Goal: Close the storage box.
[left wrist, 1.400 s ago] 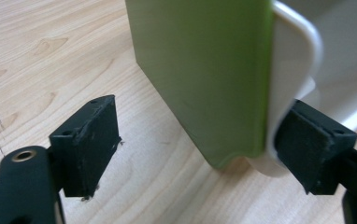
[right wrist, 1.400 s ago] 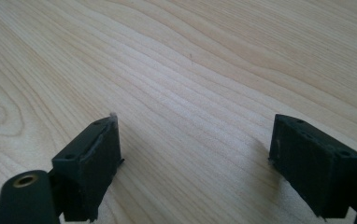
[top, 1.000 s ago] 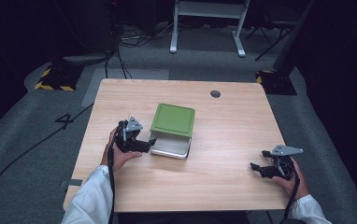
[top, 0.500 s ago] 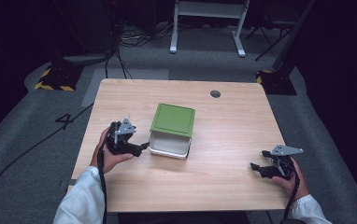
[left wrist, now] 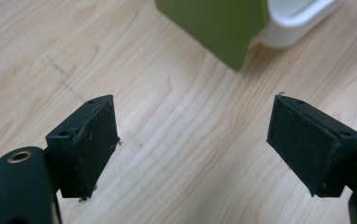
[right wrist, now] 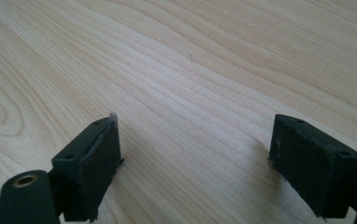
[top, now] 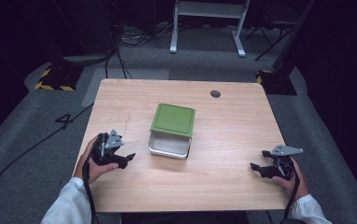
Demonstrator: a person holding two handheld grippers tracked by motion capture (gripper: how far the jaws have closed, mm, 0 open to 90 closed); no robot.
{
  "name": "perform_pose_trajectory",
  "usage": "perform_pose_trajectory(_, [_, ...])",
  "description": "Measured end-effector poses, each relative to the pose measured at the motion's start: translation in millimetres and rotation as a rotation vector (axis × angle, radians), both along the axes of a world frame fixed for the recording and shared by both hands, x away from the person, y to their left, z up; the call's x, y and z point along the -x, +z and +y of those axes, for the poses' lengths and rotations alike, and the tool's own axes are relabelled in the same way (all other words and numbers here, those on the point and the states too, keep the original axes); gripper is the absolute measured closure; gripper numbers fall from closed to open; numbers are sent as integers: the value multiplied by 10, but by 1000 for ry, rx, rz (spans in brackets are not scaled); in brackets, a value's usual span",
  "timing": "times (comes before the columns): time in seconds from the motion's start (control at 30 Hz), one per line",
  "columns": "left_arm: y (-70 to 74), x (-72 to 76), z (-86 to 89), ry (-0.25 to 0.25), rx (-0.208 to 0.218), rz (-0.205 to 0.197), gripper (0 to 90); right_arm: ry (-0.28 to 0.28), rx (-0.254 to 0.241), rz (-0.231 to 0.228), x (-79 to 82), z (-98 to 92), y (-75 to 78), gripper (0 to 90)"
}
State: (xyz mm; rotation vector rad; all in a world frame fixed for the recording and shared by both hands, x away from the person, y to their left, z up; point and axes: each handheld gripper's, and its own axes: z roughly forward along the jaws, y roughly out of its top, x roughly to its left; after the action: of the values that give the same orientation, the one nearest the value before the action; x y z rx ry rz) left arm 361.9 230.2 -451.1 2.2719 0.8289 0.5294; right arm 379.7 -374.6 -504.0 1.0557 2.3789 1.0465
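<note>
The flat green square lid [top: 173, 119] lies askew on the white rectangular plastic box [top: 169, 145] near the middle of the light wooden table [top: 223, 140]. Lid handling seems in hand; a reach toward it is called for next. The left gripper [top: 123, 159], near the table's left edge, and the right gripper [top: 257, 168], near its right front corner, are spread wide and hold nothing.

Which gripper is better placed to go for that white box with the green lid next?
Left, probably. The left gripper sits open beside the white box with its green lid shifted back, and faces it. The right gripper rests open near the table's right edge, farther off.
</note>
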Motion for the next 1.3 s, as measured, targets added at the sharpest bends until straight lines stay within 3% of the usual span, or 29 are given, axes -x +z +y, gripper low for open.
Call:
perform_pose_trajectory(0.13, [-102, 71, 77, 18, -19, 19, 164, 0, 0, 0, 0, 0, 0, 164])
perform_pose_trajectory(0.4, [-309, 156, 205, 22, 3, 85, 163, 0, 0, 0, 0, 0, 0, 164])
perform_pose_trajectory(0.63, [-475, 218, 295, 56, 40, 142, 164, 0, 0, 0, 0, 0, 0, 164])
perform_pose_trajectory(0.77, [-534, 256, 376, 75, 109, 123, 163, 0, 0, 0, 0, 0, 0, 165])
perform_pose_trajectory(0.97, [-536, 291, 386, 109, 104, 120, 158, 2, 0, -1, 1, 0, 0, 165])
perform_pose_trajectory(1.3, [-537, 290, 385, 109, 106, 122, 154, 2, 0, -2, 3, 2, 0, 165])
